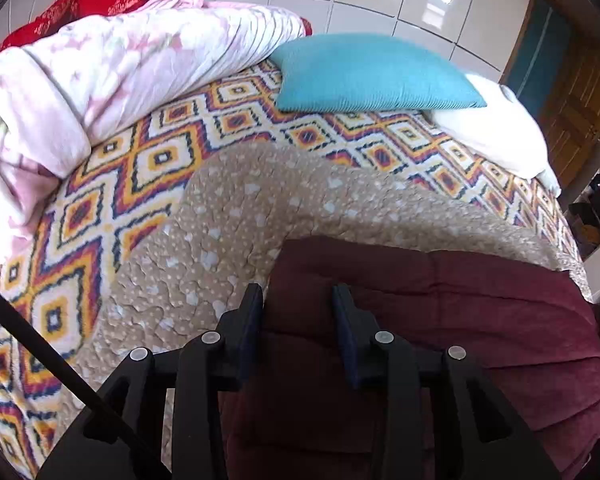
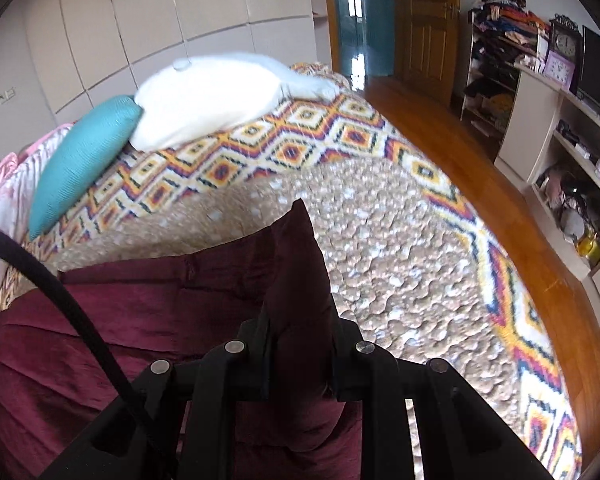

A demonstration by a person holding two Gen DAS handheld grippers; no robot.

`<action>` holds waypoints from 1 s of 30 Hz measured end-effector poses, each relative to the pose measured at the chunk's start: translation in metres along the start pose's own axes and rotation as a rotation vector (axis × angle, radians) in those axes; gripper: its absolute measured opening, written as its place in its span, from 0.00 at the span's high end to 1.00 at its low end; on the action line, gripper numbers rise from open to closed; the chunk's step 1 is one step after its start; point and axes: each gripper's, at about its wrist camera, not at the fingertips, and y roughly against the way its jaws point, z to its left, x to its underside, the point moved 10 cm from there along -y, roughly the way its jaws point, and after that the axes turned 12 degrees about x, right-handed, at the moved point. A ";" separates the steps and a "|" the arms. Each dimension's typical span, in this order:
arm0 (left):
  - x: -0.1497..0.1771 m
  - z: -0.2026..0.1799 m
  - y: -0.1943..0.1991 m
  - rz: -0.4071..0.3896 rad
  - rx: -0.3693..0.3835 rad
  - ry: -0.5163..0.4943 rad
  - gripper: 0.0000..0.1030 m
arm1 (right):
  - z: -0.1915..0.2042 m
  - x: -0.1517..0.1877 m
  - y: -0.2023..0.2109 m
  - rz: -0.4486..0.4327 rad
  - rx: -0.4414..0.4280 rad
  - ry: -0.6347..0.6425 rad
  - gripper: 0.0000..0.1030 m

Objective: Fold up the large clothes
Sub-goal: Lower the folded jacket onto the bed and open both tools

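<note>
With the right gripper (image 2: 300, 344) clamping a maroon garment (image 2: 100, 320) corner over the bed (image 2: 380, 136) and the left gripper (image 1: 298, 312) jaws gaping around its edge, that side may slip free, skewing the fold.

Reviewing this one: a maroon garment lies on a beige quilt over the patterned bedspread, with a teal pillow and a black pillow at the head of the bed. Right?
Not quite. The second pillow is white, not black, as the right wrist view shows. The rest holds: the maroon garment lies on the beige quilt over the patterned bedspread, with the teal pillow beside the white one.
</note>
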 end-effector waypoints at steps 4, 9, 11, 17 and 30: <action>0.006 0.009 -0.014 0.020 -0.025 0.019 0.56 | 0.003 0.015 -0.025 0.040 0.020 0.011 0.70; -0.001 0.010 0.018 -0.016 -0.019 0.065 0.46 | -0.024 0.012 -0.013 0.031 0.049 -0.095 0.35; -0.003 0.018 0.044 -0.048 0.009 0.130 0.43 | -0.039 0.007 0.005 -0.001 0.063 -0.118 0.31; 0.001 0.043 0.123 -0.105 -0.089 0.140 0.43 | -0.097 -0.005 0.083 -0.088 0.108 -0.150 0.29; 0.161 -0.012 0.265 -0.113 -0.013 -0.103 0.33 | -0.020 0.088 0.199 -0.138 -0.066 0.122 0.29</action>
